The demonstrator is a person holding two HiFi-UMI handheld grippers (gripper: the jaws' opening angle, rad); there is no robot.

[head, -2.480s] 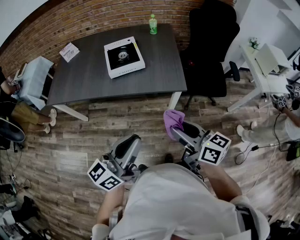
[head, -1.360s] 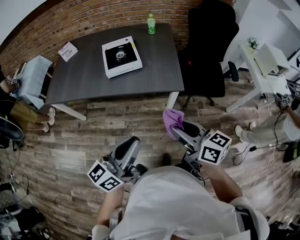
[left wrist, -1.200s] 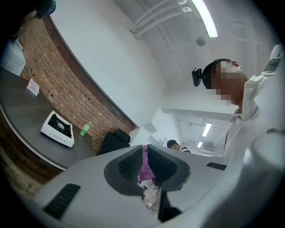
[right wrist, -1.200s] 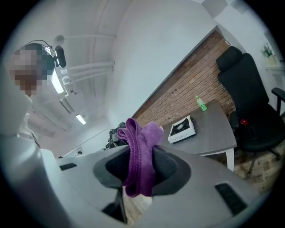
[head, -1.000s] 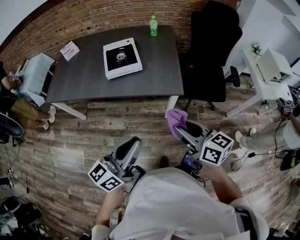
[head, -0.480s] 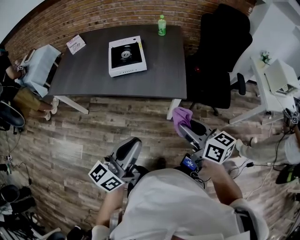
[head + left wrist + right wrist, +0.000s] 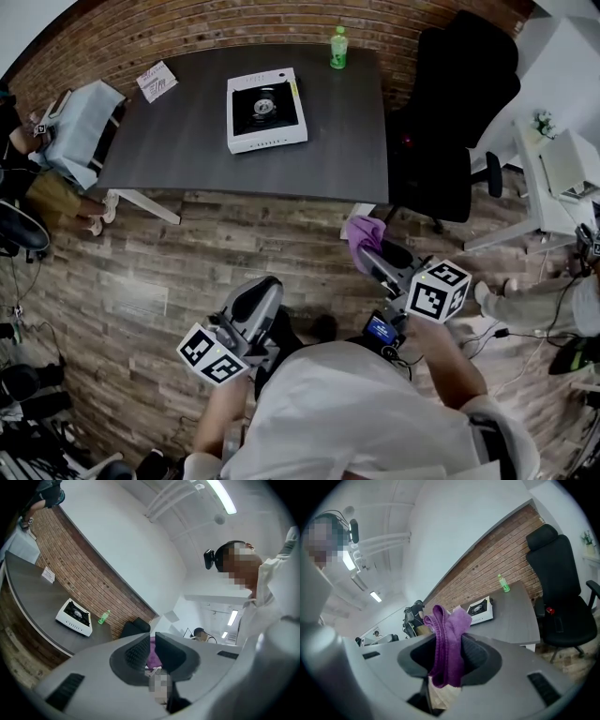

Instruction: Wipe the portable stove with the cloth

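At the bottom of the head view, nearest the camera, the person's white shirt (image 7: 366, 412) fills the lower centre. Just above it, lower left of centre, is the left gripper (image 7: 266, 284). In its own view the left gripper (image 7: 151, 649) has its jaws brought together with nothing pinched (a sliver of purple shows past them). At lower right of centre the right gripper (image 7: 362, 253) points up the frame. In its own view the right gripper (image 7: 449, 654) has its jaws clamped on the purple cloth (image 7: 447, 634), which bunches up above the pads. In the head view the cloth (image 7: 366, 230) sits at the gripper's tip, over the wood-plank floor (image 7: 187, 272).

Farther up, the dark table (image 7: 178, 141) spans the upper middle. The white portable stove (image 7: 266, 110) with its black top lies flat on it, well apart from the cloth. A green bottle (image 7: 338, 47) stands upright beside the far edge, and a paper card (image 7: 157, 81) lies at the table's upper-left corner. A black office chair (image 7: 455, 103) stands at the upper right. A brick wall (image 7: 234, 23) runs behind.
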